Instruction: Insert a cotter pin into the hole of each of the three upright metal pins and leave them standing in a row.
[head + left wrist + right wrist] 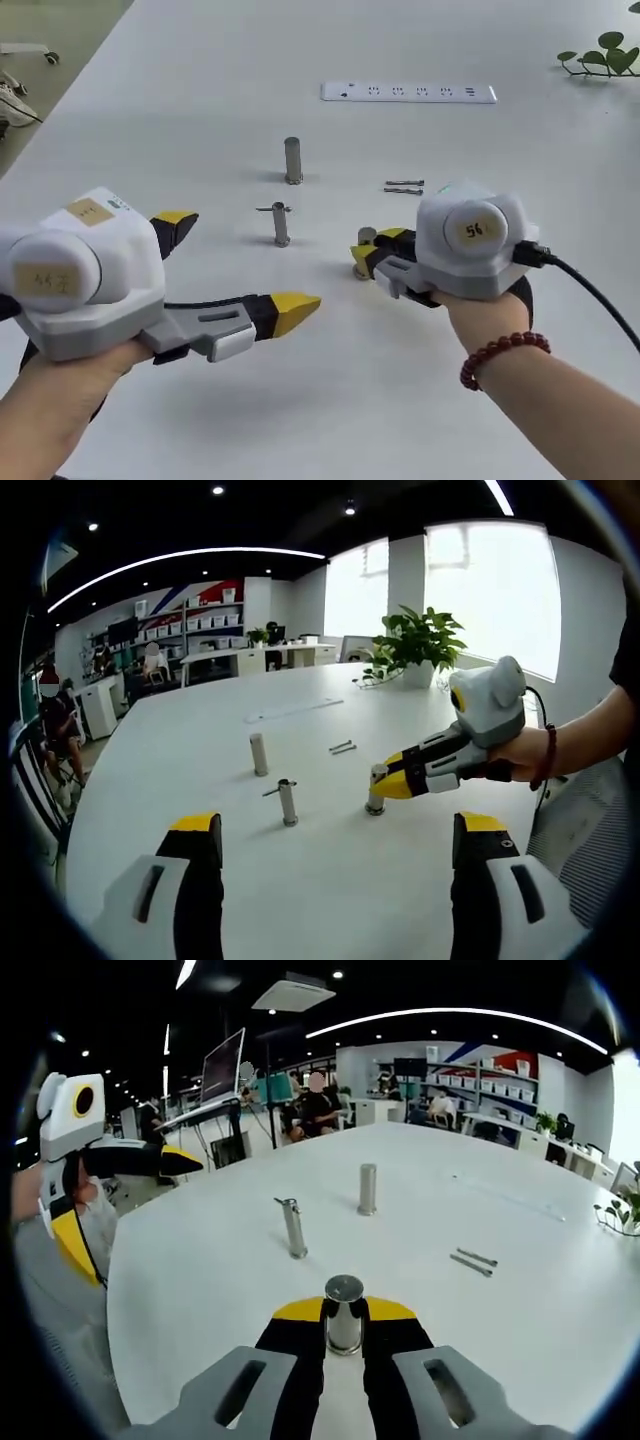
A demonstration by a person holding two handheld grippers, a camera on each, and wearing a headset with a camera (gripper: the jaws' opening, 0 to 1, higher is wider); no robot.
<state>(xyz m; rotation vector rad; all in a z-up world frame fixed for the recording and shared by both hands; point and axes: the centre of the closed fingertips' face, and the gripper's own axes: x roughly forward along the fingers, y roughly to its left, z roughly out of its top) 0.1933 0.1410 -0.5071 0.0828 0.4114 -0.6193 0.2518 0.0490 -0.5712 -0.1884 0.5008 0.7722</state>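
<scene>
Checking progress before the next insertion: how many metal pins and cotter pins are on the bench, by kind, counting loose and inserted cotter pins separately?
Upright metal pins: 3
Loose cotter pins: 2
Inserted cotter pin: 1
Total: 6

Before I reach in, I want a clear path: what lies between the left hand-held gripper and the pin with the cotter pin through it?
Nothing: bare table runs from the left hand-held gripper to that pin, as the head view shows.
</scene>
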